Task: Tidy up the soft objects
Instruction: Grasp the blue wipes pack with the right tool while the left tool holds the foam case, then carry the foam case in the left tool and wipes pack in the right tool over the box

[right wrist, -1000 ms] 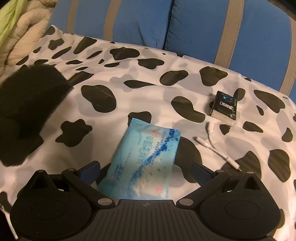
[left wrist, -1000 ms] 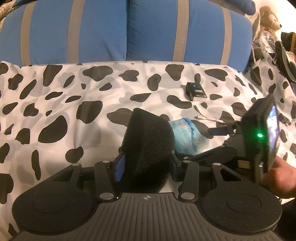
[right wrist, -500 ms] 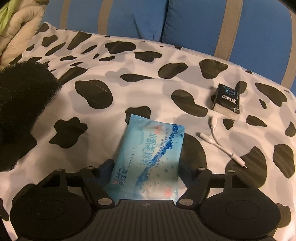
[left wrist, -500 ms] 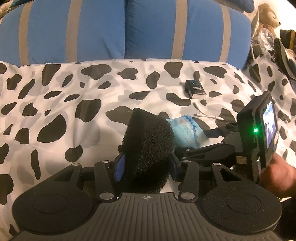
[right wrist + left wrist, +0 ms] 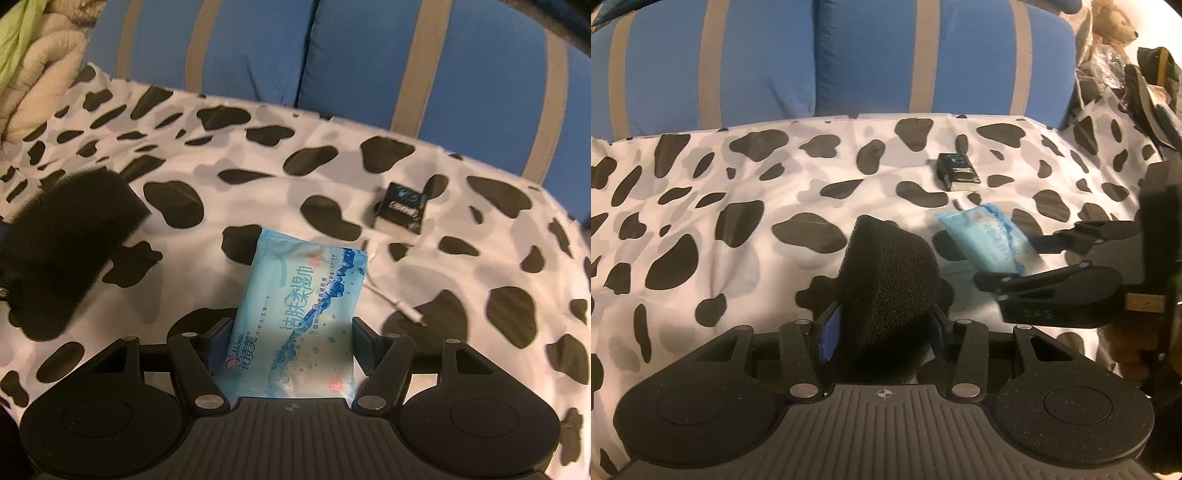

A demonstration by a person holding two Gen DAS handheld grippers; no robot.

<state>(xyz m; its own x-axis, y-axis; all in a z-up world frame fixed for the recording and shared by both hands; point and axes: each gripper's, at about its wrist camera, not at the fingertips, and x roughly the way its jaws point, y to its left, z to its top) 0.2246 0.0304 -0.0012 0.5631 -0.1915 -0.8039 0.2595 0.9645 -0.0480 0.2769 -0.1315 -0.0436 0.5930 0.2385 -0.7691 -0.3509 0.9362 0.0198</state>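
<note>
A black foam sponge point(image 5: 886, 280) stands up between the blue pads of my left gripper point(image 5: 884, 326), which is shut on it just above the cow-print bed cover point(image 5: 701, 229). The right wrist view shows that sponge point(image 5: 70, 236) at the far left. A light blue pack of wet wipes point(image 5: 299, 302) sits lengthwise in my right gripper point(image 5: 291, 339). Its jaws are closing, both pads press the pack's sides, and the pack hangs a little above the cover. From the left wrist view the wipes pack point(image 5: 986, 236) sticks out of the right gripper point(image 5: 1008, 260).
A small black box point(image 5: 402, 206) and a white cable point(image 5: 391, 301) lie on the cover behind the pack. Two blue pillows with grey stripes point(image 5: 812, 55) line the back. A plush toy point(image 5: 1112, 26) and clutter sit at the far right, and a cream blanket point(image 5: 33, 74) lies at the far left.
The right gripper's jaws came in from wide open onto the wipes pack and raised it off the cover. The left gripper stayed put with the sponge.
</note>
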